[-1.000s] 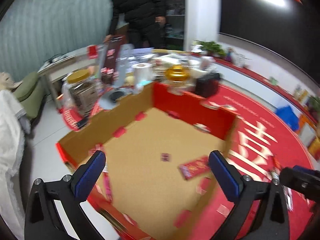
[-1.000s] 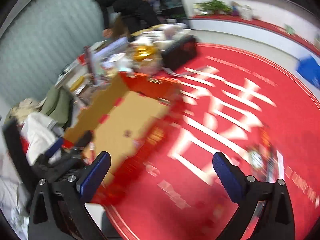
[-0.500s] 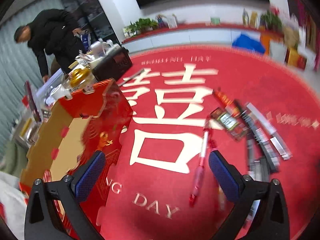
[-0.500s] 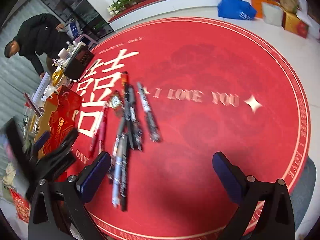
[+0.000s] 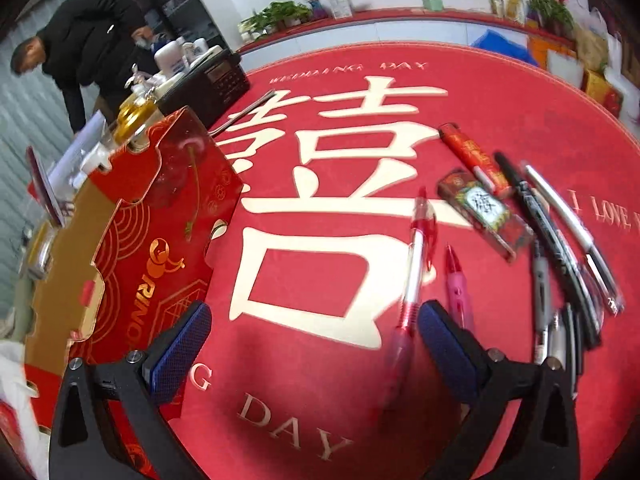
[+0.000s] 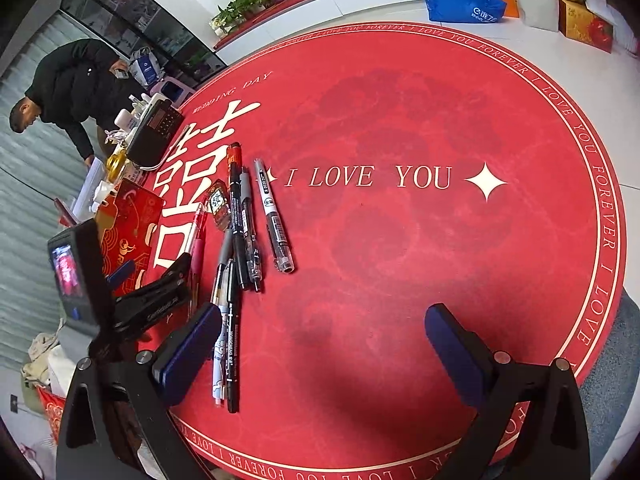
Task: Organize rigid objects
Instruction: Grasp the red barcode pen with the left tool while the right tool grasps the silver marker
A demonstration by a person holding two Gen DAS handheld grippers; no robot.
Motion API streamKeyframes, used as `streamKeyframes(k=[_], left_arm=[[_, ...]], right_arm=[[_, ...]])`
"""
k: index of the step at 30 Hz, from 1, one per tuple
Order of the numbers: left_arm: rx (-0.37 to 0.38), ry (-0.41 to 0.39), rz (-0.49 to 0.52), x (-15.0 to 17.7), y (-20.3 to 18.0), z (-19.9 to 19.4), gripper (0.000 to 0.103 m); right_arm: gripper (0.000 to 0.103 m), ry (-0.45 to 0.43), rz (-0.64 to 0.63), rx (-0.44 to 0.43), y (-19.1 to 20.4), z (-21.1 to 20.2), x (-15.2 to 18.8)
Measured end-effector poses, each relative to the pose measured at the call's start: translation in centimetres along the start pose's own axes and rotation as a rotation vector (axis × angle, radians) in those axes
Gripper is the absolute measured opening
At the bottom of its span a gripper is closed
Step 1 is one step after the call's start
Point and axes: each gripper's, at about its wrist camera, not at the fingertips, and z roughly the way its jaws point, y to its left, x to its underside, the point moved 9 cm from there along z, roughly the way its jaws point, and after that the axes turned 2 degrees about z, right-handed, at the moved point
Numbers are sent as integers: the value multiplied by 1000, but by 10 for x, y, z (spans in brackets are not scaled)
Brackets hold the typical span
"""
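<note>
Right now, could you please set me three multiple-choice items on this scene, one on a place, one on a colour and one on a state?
1. Where does the red box stand relative to the pens?
A. to their left, at the mat's edge
B. to their right
C. on top of them

2. What colour is the round mat?
A. blue
B. red
C. green

3. In what state is the left claw?
A. shut on a pen
B. shut on the box
C. open and holding nothing

Answers:
1. A: both views show the box left of the pens.
2. B: the mat is red with cream lettering.
3. C: its pads stand wide apart over the mat, and the red pen lies on the mat between them, ungripped. The right claw is open too.
</note>
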Motion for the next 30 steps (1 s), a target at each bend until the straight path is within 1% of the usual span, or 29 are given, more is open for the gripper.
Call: streamKeyframes(k=[2,4,8,11,14,16,17,18,21,23,24,25,26,28,29,30], left_arm=[[9,13,-33,-1,4,3,103],[6,5,-24,-5,-1,3,103],[-40,-43,3,-14,-9,1,103],[-37,-71,-5,-16,-8,1,103],[-20,-71,-23,-15,-6,2,103],[-24,-68,-36,-15,-5,2,103],[-34,-68,-44,-15,-3,2,103],[-32,-67,-51,-15,-3,3,103],[-40,-72,-78,-15,-2,3,103],[-59,-93,-68,-15,-3,1,103],[-64,-102,-63,-15,-3,1,103],[-63,-102,-65,-15,-3,1,103],[-57,-99,-75,-13,-5,2,103],[-22,-79,-127,-9,-3,4,103],[16,-61,-174,-7,0,7,103],[52,-47,-215,-4,2,10,103]], right_arm=[[102,-2,-22,19,1,3,-4],[102,0,-68,52,5,12,-12],[102,2,-195,153,15,35,-36],[102,16,-277,239,19,55,-51],[102,35,-330,267,28,75,-59],[102,52,-379,304,32,88,-61],[102,57,-408,339,33,94,-62],[101,46,-433,353,35,94,-63],[101,43,-444,346,38,96,-63],[98,34,-456,340,39,94,-61],[95,29,-466,335,41,92,-60],[93,28,-475,334,42,91,-59],[93,30,-474,334,42,91,-59],[95,53,-480,323,42,93,-59],[97,78,-495,315,43,95,-58],[103,105,-521,310,45,98,-56]])
